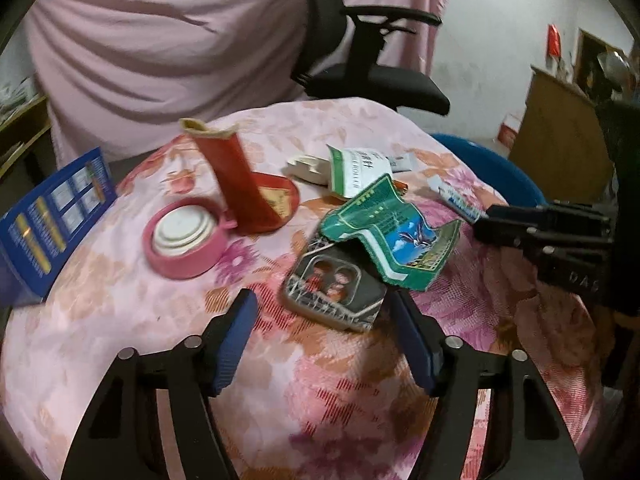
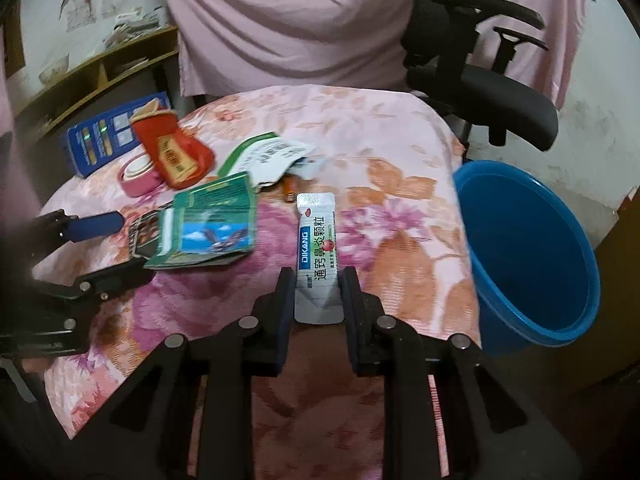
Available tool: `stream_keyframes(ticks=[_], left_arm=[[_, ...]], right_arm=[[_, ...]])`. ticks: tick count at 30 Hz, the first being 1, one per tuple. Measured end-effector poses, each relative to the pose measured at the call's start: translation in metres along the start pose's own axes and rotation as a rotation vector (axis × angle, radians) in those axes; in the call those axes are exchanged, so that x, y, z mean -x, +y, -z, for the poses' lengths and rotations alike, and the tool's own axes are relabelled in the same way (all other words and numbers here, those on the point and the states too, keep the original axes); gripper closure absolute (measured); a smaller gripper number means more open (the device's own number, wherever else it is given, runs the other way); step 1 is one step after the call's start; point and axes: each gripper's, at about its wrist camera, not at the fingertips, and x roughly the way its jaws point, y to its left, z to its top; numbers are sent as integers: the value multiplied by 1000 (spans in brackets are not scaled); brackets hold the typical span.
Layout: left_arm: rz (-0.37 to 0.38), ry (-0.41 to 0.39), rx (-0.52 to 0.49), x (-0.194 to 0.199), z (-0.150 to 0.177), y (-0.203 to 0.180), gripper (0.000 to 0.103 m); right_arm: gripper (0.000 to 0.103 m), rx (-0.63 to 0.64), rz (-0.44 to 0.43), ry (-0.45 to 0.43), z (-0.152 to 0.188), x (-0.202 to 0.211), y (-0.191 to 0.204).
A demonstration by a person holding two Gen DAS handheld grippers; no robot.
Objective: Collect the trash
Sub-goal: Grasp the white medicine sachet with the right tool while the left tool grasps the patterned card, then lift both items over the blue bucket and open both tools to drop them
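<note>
Sachet (image 2: 318,256) of medicine granules, flat on flowered worktop (image 2: 380,128), lower end framed by right tool (image 2: 316,284) — pads narrowed to its edges, seemingly gripping. Blue bin (image 2: 532,256) close alongside, handy for dropping. Left tool (image 1: 322,312) half open around phone case (image 1: 334,292) under green packet (image 1: 396,236) — nothing gripped.

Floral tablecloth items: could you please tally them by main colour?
Green: 2, flattened green cardboard pack, green-white paper packet
Red: 1, crumpled red packet
Pink: 1, round pink lid
Blue: 1, printed blue card
White/silver: 2, silver-white foil sachet, white plastic piece
Grey: 1, grey phone case
Orange: 1, small orange object
Total: 9 clearly seen
</note>
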Motion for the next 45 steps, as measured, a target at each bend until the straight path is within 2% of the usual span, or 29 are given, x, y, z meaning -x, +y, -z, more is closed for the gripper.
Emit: stream_keyframes(ticks=[6, 10, 14, 19, 25, 30, 35, 42, 45], left_arm=[[33, 42, -48, -12, -13, -2, 51], [39, 72, -69, -14, -17, -5, 53], [41, 72, -14, -12, -16, -3, 54], [-8, 62, 65, 2, -7, 1, 54], [-50, 91, 76, 20, 9, 6, 54], [-35, 55, 110, 42, 9, 13, 54], [-34, 20, 117, 54, 3, 10, 59], [-34, 42, 105, 49, 6, 5, 59], [-32, 29, 115, 52, 9, 6, 59]], right_arm=[[60, -26, -22, -9, 0, 0, -7], [60, -20, -32, -15, 0, 1, -5], [60, -21, -42, -27, 1, 3, -5], [60, -26, -54, -44, 1, 5, -6], [60, -17, -63, -50, 1, 6, -4], [60, -14, -63, -57, 1, 8, -3], [60, -19, -63, -75, 2, 11, -4], [60, -26, -71, -87, 2, 13, -4], [60, -28, -72, -92, 2, 14, -4]])
